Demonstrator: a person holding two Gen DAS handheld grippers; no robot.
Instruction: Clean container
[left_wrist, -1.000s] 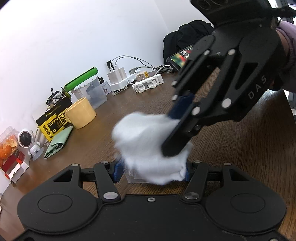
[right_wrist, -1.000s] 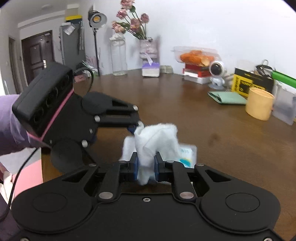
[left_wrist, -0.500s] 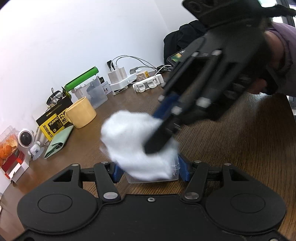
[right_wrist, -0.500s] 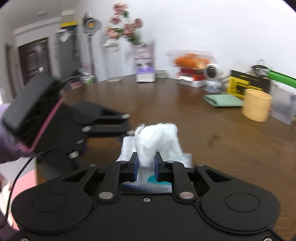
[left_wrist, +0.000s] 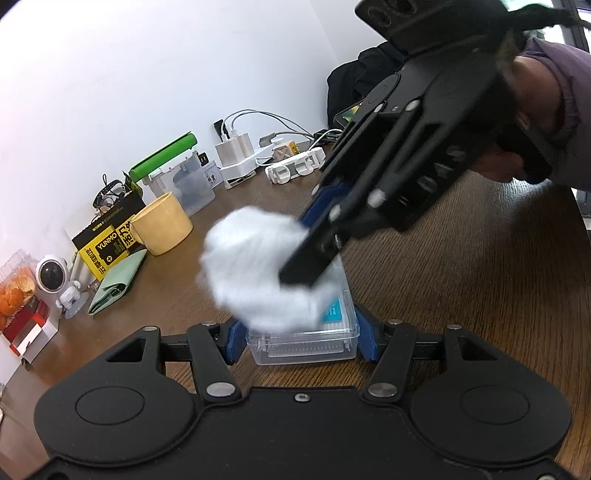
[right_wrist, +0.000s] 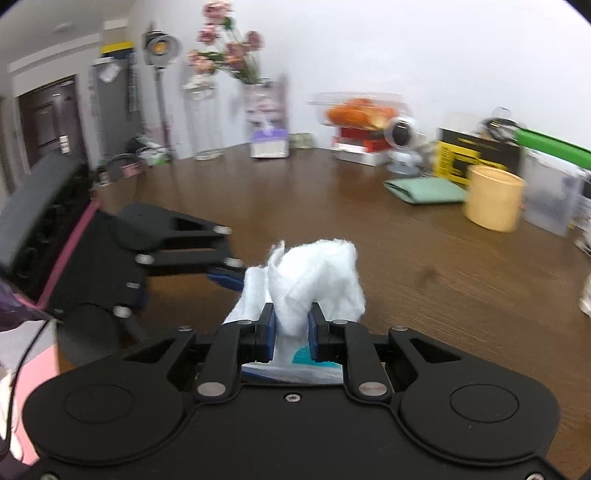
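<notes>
A small clear plastic container (left_wrist: 306, 341) with a teal label lies on the brown table, clamped between the blue pads of my left gripper (left_wrist: 301, 338). My right gripper (right_wrist: 290, 328) is shut on a crumpled white cloth (right_wrist: 314, 273) and presses it on the container's lid. In the left wrist view the cloth (left_wrist: 255, 266) covers the far and left part of the lid, with the right gripper (left_wrist: 310, 254) coming in from the upper right. The left gripper also shows in the right wrist view (right_wrist: 221, 271). Only a sliver of the container (right_wrist: 306, 360) shows there.
Along the wall stand a yellow cup (left_wrist: 162, 223), a yellow-black box (left_wrist: 107, 245), a green pouch (left_wrist: 118, 282), a small white camera (left_wrist: 55, 277), a clear bin with green lid (left_wrist: 181, 177) and chargers (left_wrist: 240, 158). A tissue box (right_wrist: 269, 142) and flower vases stand far across the table.
The right gripper has dragged the cloth leftward across the lid, uncovering its right side and teal label. The left gripper keeps holding the container in place.
</notes>
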